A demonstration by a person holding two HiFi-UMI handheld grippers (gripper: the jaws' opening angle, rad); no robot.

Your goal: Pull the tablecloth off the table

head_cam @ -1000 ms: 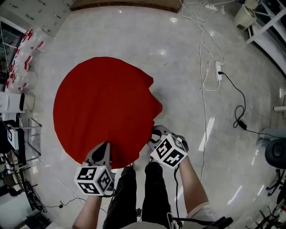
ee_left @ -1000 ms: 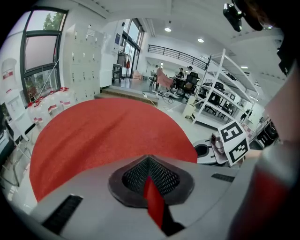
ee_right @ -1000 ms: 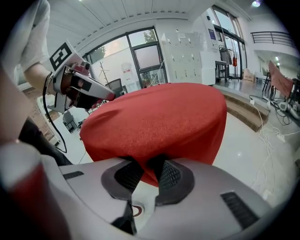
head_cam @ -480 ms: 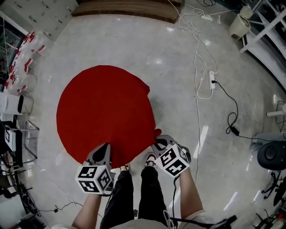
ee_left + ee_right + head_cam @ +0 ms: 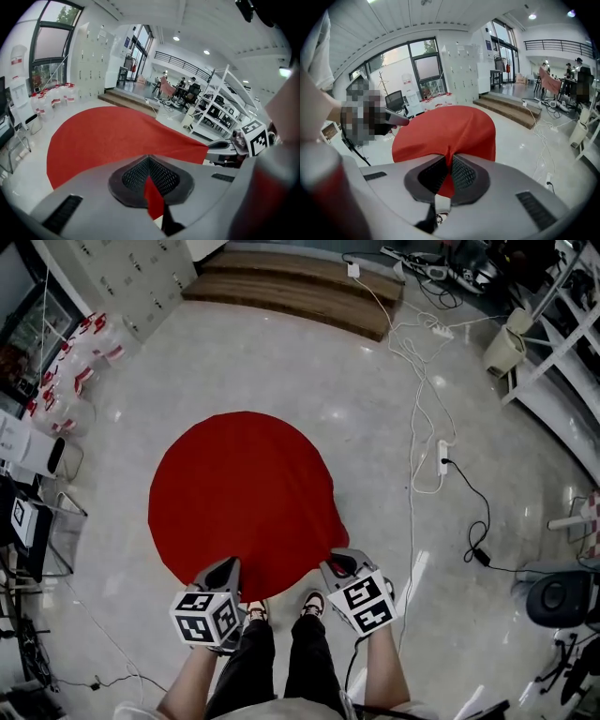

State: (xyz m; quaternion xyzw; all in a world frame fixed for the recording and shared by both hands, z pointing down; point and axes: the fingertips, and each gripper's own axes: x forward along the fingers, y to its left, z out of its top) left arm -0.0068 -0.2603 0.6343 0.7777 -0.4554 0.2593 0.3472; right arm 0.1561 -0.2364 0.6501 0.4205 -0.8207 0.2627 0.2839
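A round red tablecloth [image 5: 244,493] covers the table, which it hides completely. At its near edge my left gripper [image 5: 225,565] is shut on the hem, and a red fold of cloth [image 5: 152,199] shows between its pads. Further right on the same edge, my right gripper [image 5: 336,562] is shut on the hem too. In the right gripper view the tablecloth [image 5: 450,129] runs in a pinched ridge into the gripper [image 5: 449,172]. In the left gripper view the tablecloth [image 5: 108,136] stretches taut toward the right gripper [image 5: 225,146].
The person's legs and shoes [image 5: 281,610] stand just behind the table's near edge. White cables and a power strip [image 5: 441,457] trail over the floor at right. A wooden step [image 5: 300,287] lies at the back, water jugs [image 5: 80,357] at left, a chair base [image 5: 561,598] at right.
Both grippers have risen with the cloth's near edge, the right one more. The bunched folds on the cloth's right side have smoothed out. The head view now takes in more floor.
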